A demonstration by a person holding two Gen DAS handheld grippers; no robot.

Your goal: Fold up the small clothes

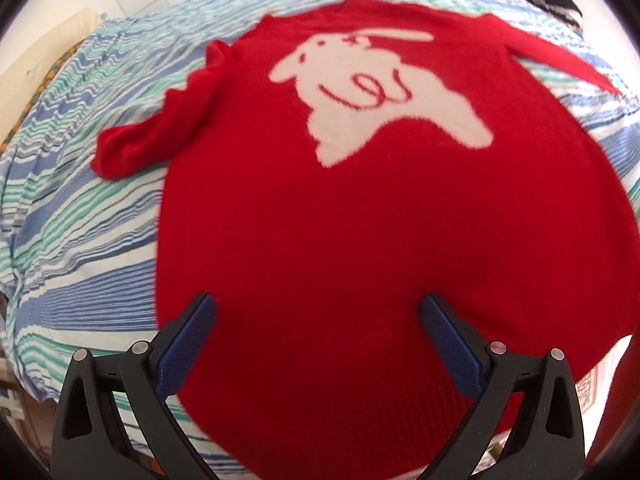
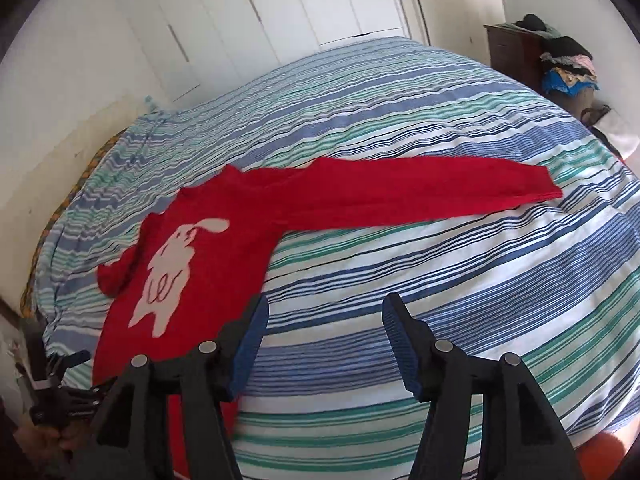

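Observation:
A red sweater (image 1: 360, 220) with a white rabbit motif (image 1: 380, 92) lies flat, front up, on a striped bed (image 1: 80, 220). Its left sleeve (image 1: 136, 148) is bunched and bent beside the body. In the right wrist view the other sleeve (image 2: 420, 196) stretches straight out to the right from the sweater (image 2: 192, 248). My left gripper (image 1: 318, 302) hovers open just above the sweater's lower part, with red knit showing between the fingers. My right gripper (image 2: 328, 302) is open over the bare bedcover (image 2: 440, 280), just right of the sweater's lower edge, holding nothing.
White wardrobe doors (image 2: 260, 12) stand behind the bed. At the far right a dark dresser (image 2: 508, 48) carries a heap of clothes (image 2: 568, 64). The bed's left side runs along a pale wall (image 2: 60, 140). The bedcover to the right of the sweater is bare.

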